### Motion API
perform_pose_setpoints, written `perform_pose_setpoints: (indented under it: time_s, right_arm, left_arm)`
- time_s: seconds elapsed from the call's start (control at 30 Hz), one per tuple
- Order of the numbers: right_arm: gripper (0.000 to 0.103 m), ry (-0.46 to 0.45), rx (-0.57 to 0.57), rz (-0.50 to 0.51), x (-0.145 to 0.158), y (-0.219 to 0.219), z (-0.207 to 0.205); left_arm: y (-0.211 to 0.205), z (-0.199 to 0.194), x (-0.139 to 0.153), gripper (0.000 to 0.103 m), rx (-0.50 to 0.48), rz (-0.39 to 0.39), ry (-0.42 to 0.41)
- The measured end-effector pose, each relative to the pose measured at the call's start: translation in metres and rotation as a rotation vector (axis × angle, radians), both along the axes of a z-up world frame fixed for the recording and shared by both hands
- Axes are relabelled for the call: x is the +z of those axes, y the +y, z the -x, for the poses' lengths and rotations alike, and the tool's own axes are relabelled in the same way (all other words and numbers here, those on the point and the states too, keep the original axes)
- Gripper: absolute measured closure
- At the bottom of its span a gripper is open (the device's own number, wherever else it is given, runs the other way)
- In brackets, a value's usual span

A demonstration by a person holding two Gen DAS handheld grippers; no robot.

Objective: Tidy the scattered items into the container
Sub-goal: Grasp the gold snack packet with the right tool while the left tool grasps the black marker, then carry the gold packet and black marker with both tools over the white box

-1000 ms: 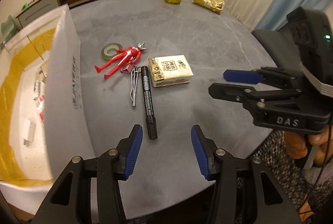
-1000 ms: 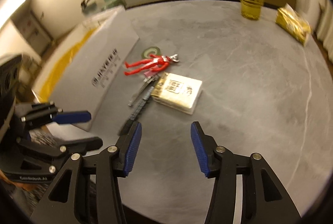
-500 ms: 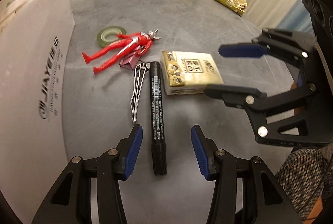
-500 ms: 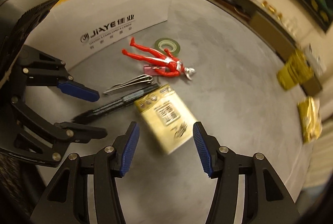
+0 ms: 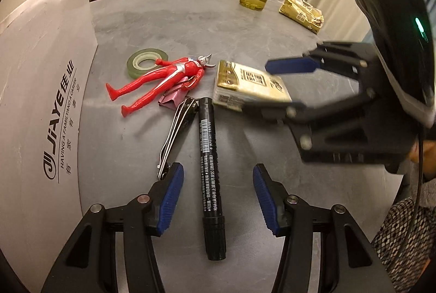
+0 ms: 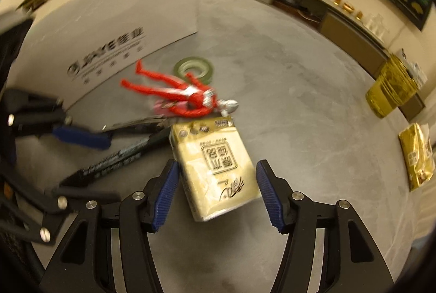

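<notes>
Both claws hang released over the grey tabletop point(image 5: 272, 29). The left claw point(image 5: 216, 197) straddles a black marker point(image 5: 208, 154), nail clippers point(image 5: 174, 140) beside its left finger. The right claw point(image 6: 216, 192) brackets a gold tissue pack point(image 6: 215, 165); beyond lie a red figure point(image 6: 174, 91), tape roll point(image 6: 194, 67) and white box point(image 6: 109, 29).

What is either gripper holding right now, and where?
Nothing yet. The left gripper is open astride the marker; the right gripper is open around the tissue pack.
</notes>
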State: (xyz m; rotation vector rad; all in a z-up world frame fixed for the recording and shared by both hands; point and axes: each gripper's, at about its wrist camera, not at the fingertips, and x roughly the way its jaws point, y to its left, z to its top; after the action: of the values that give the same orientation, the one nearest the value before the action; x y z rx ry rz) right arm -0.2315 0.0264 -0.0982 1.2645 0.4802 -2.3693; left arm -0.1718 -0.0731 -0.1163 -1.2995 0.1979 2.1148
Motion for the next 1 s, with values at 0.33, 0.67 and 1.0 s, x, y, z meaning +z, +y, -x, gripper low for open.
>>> perform_pose_setpoints:
  time_s: [0.33,0.67,1.0]
  right_arm:
    - [0.043,-0.094,-0.086,0.093,-0.017,0.016,0.021]
    - [0.049,-0.145,-0.183,0.172,-0.013,0.03,0.016]
    - [0.049,-0.156,-0.25,0.233,0.002,0.045,-0.004]
  left_arm:
    - [0.013,-0.008,-0.002,0.087,-0.028,0.082,0.103]
    - [0.008,-0.016,0.007,0.089,-0.037,0.055,0.114]
    - [-0.006,-0.033,0.028,0.089,0.016,0.037,0.132]
